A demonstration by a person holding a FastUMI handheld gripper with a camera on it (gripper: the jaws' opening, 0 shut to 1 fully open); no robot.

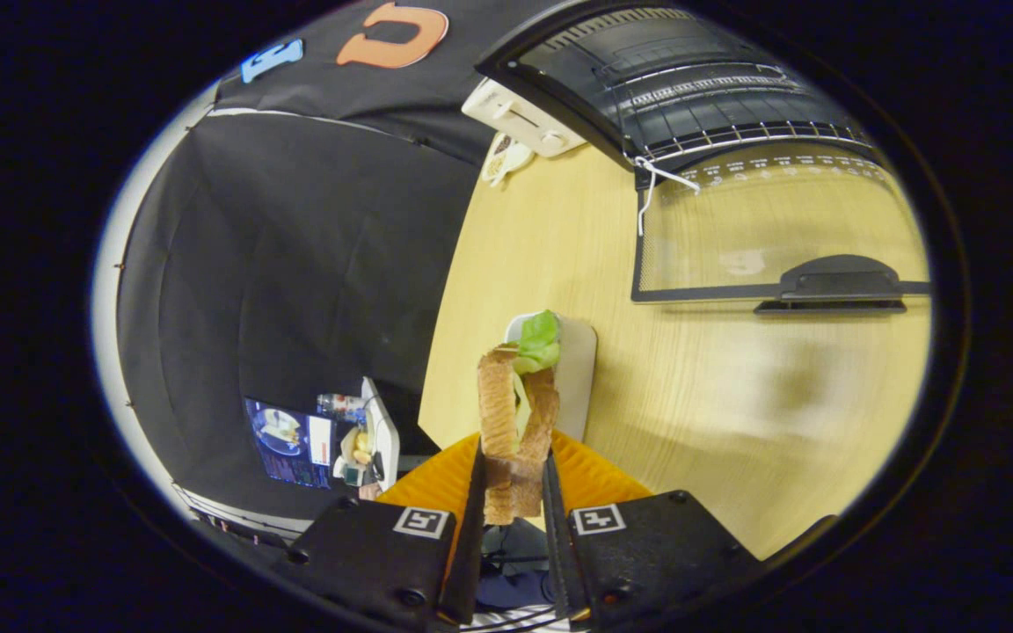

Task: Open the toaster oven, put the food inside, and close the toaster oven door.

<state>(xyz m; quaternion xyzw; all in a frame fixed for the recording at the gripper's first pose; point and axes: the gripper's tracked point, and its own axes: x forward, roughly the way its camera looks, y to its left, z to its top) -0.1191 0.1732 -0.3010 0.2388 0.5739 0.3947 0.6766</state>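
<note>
Sandwich (pixel 520 422) with lettuce upright, pinched between tool (pixel 513 492) fingers; toaster oven (pixel 691 88) beyond, door (pixel 770 229) dropped open

The gripper (pixel 513 492) pinches a sandwich (pixel 517 413) between both fingers; beyond them on the wooden table (pixel 735 387) stands the toaster oven (pixel 691 88), door (pixel 770 237) dropped open.

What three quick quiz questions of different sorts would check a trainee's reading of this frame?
1. True or false: the toaster oven door is open.
2. What is between the gripper fingers? A) a cup B) the sandwich C) nothing
3. Fill in: the white toaster stands on the ____, beside the oven.

Key: 1 true: the glass door lies folded down, the rack showing. 2 B: both fingers press on it. 3 table.
</note>
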